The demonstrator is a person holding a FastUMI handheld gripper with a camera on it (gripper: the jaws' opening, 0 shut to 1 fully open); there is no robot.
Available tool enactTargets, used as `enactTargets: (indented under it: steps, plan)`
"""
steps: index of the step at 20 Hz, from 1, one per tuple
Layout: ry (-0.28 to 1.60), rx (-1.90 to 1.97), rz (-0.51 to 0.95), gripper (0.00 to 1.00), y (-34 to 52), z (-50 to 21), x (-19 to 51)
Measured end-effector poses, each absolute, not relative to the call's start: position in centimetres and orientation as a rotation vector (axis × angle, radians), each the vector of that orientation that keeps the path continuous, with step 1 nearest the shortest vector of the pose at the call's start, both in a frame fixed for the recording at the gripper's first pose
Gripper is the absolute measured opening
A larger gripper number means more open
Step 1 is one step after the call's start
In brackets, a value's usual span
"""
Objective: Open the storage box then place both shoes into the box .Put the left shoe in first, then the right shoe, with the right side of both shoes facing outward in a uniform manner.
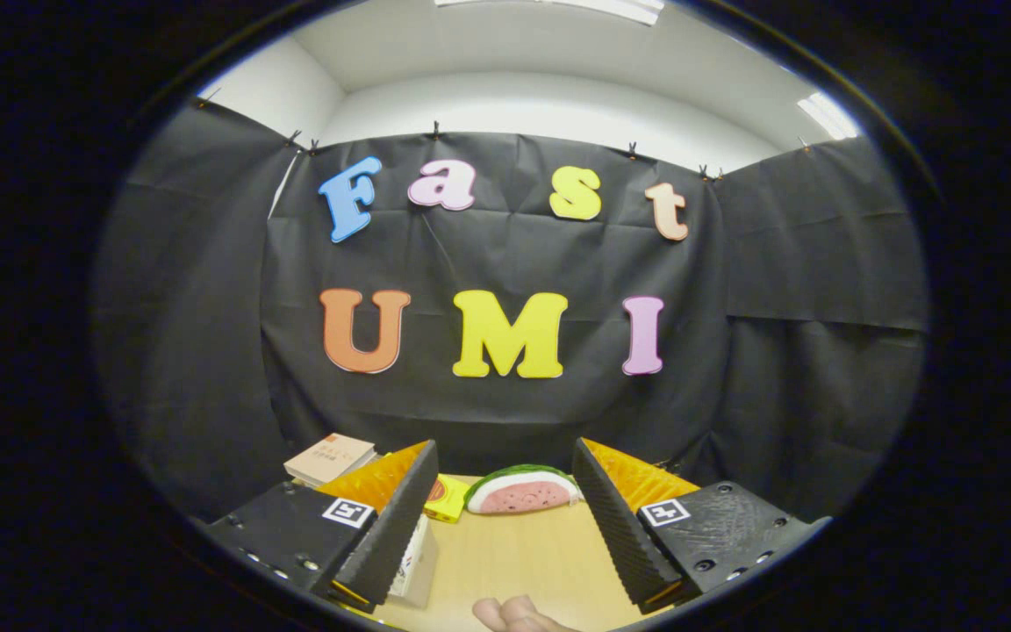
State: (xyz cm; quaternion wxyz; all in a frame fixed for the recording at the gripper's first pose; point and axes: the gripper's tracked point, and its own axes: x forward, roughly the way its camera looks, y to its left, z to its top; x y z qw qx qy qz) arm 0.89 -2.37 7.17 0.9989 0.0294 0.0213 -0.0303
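Wooden table (523,562) lies under the gripper (505,518), whose fingers stand wide apart on nothing. Beyond them sit a watermelon-slice toy (523,490), a yellow box (448,498) and books (330,458). Fingertips of a hand (514,613) show below.

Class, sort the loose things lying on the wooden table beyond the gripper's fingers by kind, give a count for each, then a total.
Books: 1
Yellow boxes: 1
Watermelon-slice toys: 1
White cartons: 1
Total: 4
The hand-held gripper is open, fingers apart over the table, pressing on nothing.
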Motion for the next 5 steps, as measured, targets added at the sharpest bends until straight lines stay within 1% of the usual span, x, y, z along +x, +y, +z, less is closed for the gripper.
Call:
enactTargets:
  steps: [5]
  plan:
    - [0.056,0.055,-0.056,0.94,-2.48,6.89,1.1]
